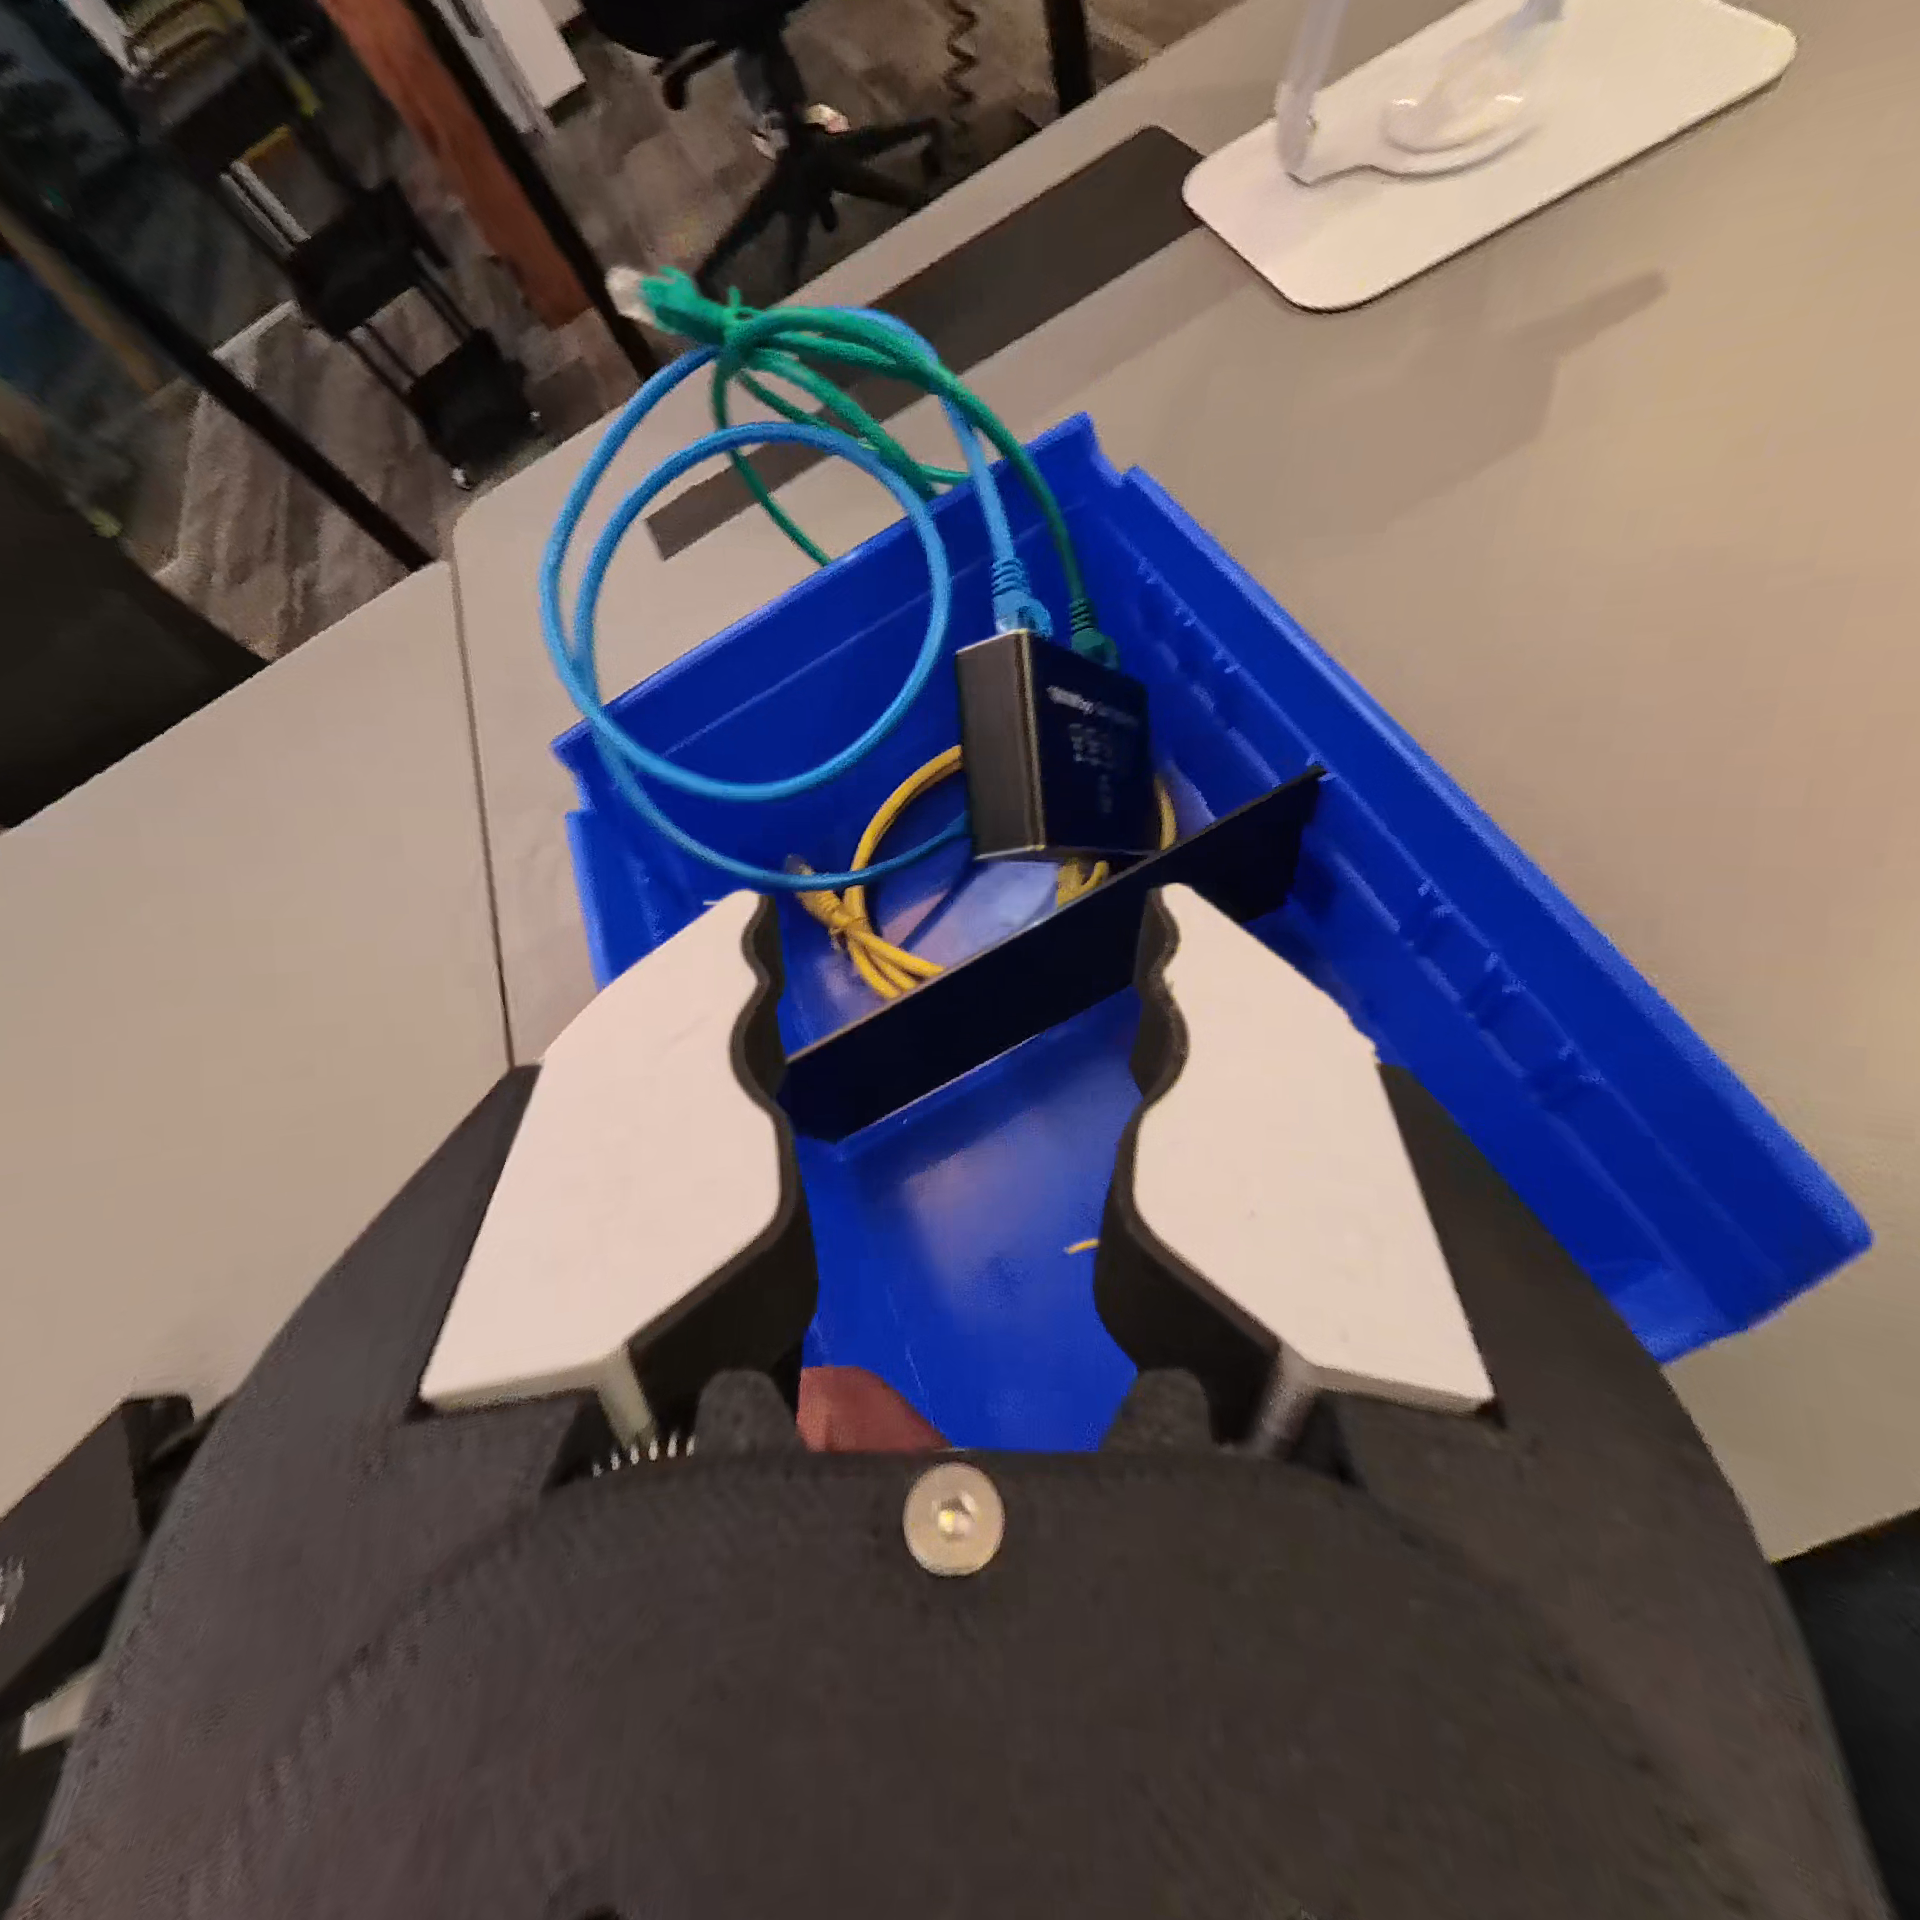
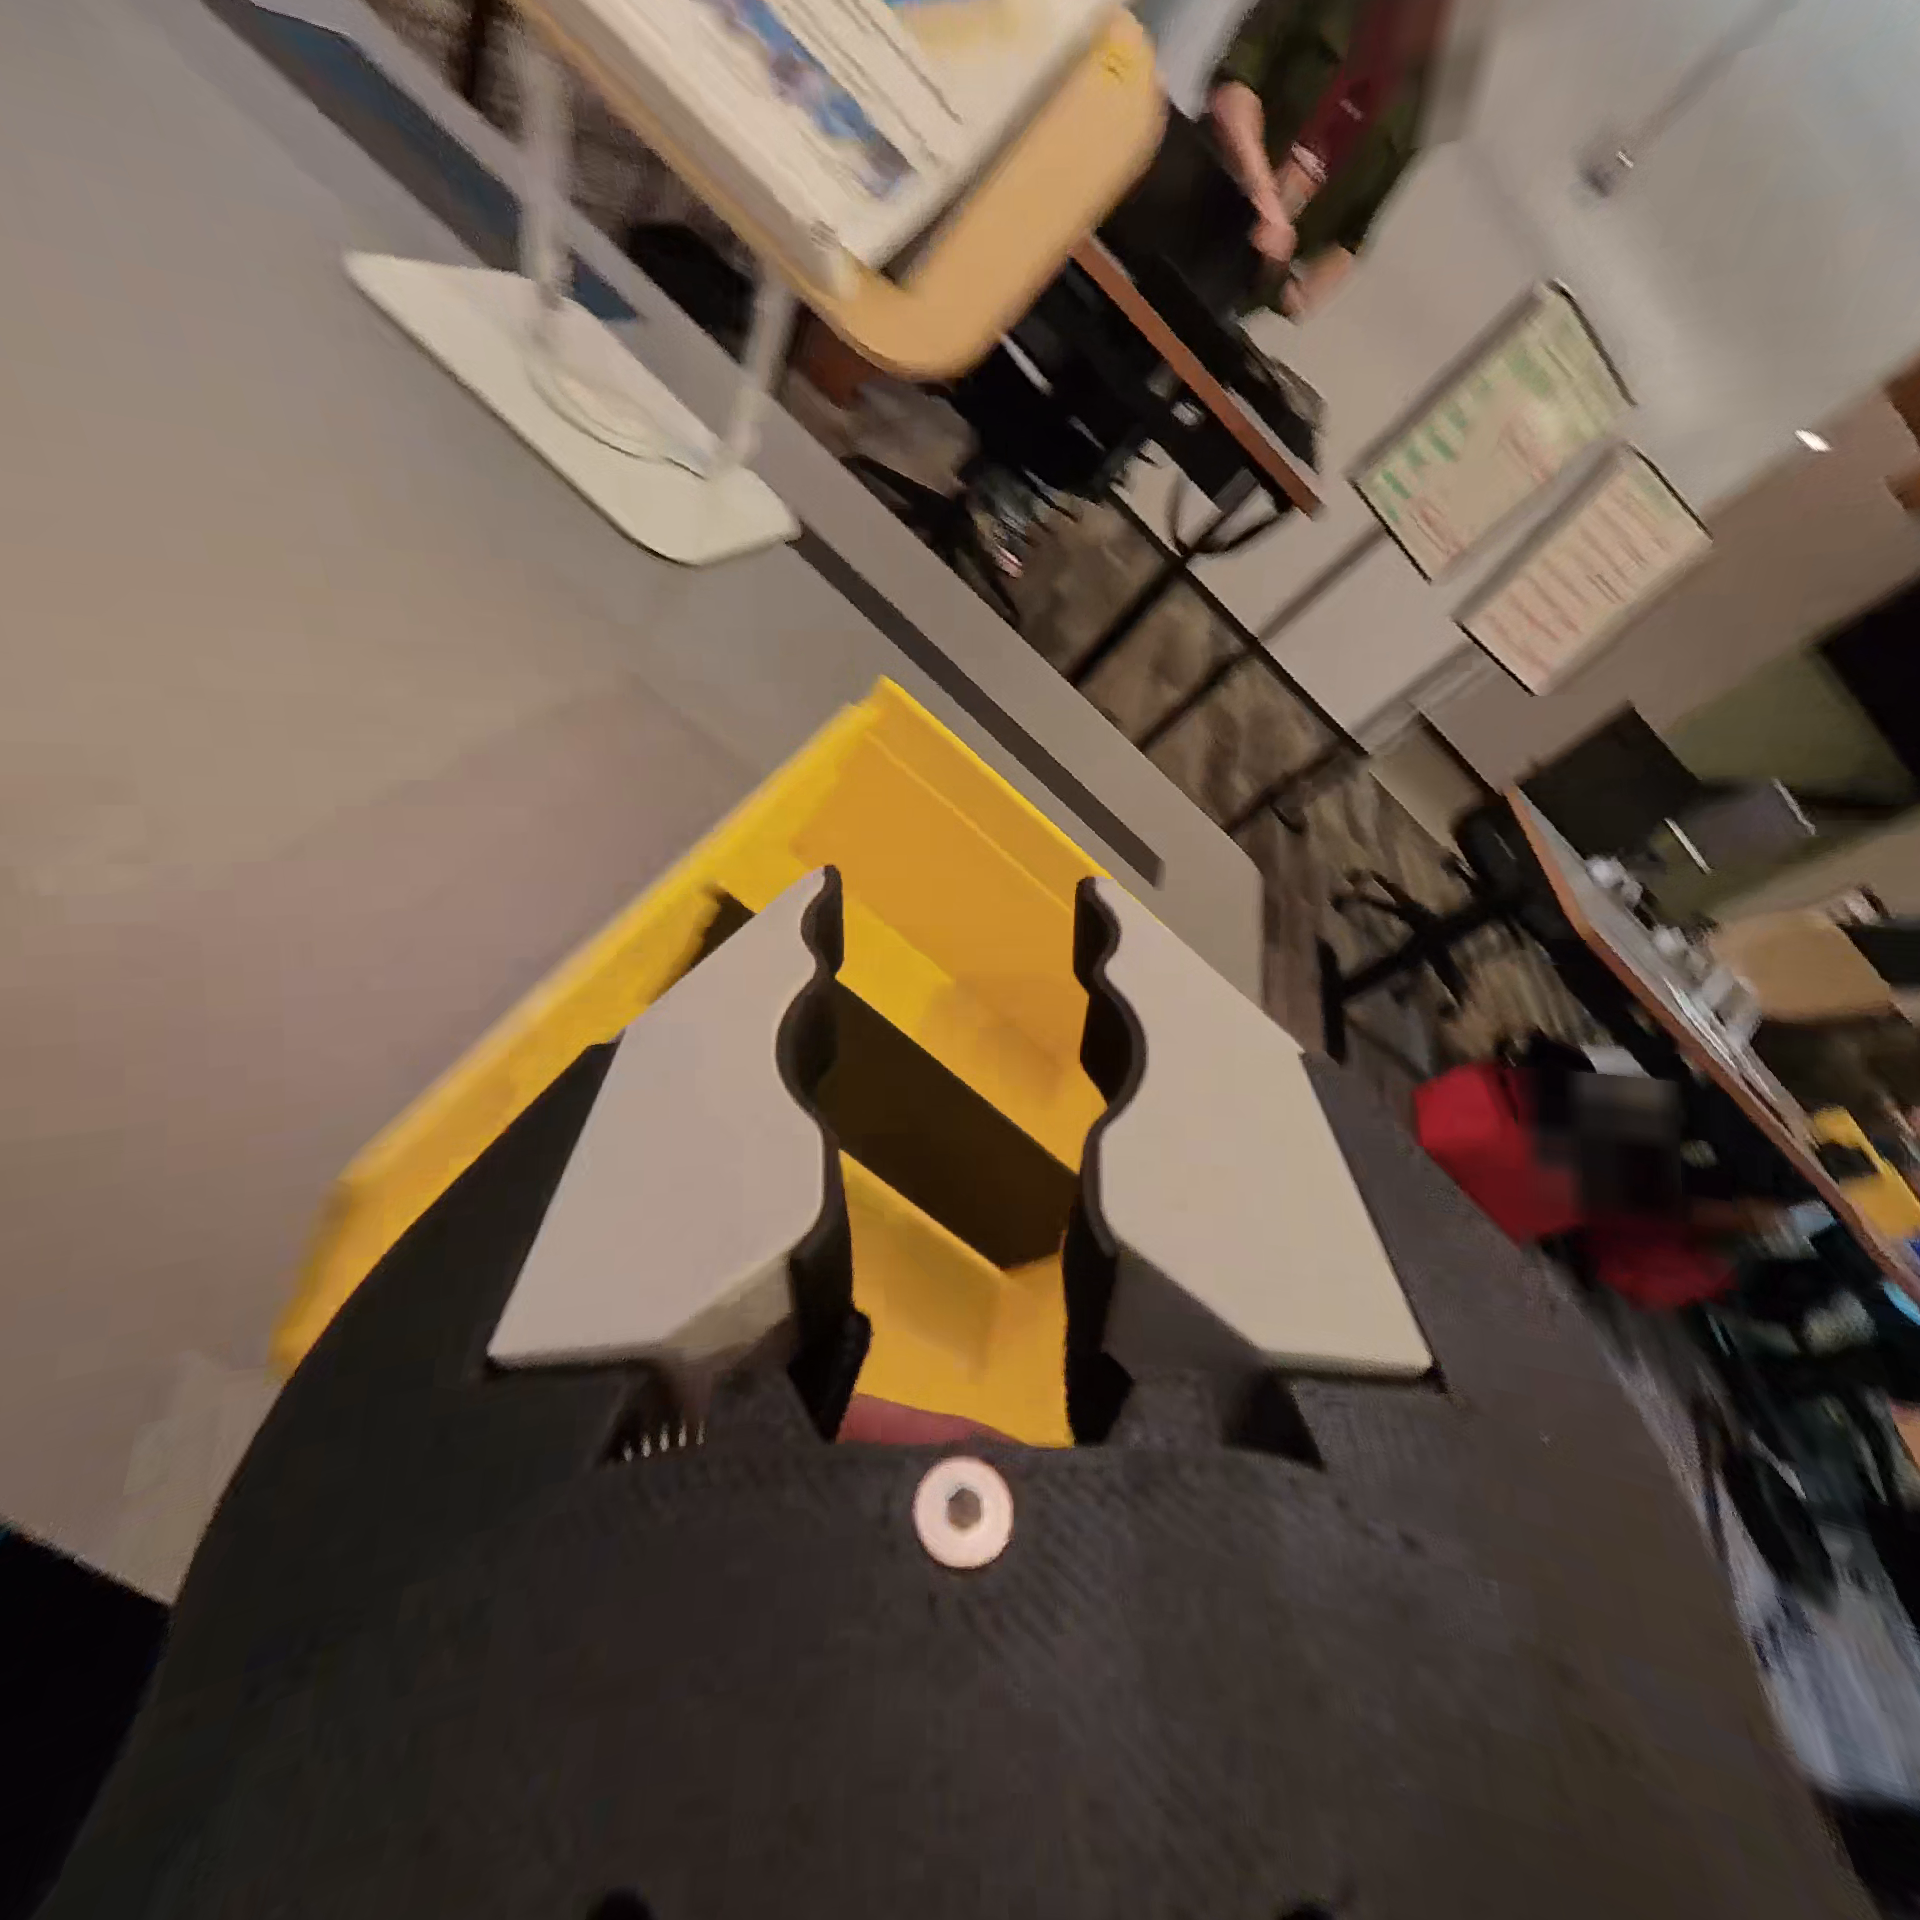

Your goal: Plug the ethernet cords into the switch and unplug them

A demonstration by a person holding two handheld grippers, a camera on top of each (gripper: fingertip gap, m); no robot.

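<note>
Two tools: both apart, empty
Left tool (image 1: pixel 961 914): over blue bin (image 1: pixel 1475 1039)
Right tool (image 2: pixel 951 894): over yellow bin (image 2: pixel 582 1039)
Switch (image 1: pixel 1055 753): in blue bin, tilted, blue cord (image 1: pixel 582 623) and green cord (image 1: pixel 821 343) plugged in
Yellow cord (image 1: pixel 883 945): bin floor, behind divider (image 1: pixel 1039 987)
Bins: on surface (image 1: pixel 1558 520)

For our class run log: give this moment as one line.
left tongs: open, above blue plastic bin | small black switch: blue, green cords plugged | right tongs: open

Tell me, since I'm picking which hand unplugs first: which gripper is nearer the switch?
Left. The left gripper hovers open over the blue bin holding the switch; the right gripper is over a yellow bin, switch out of view.
</note>
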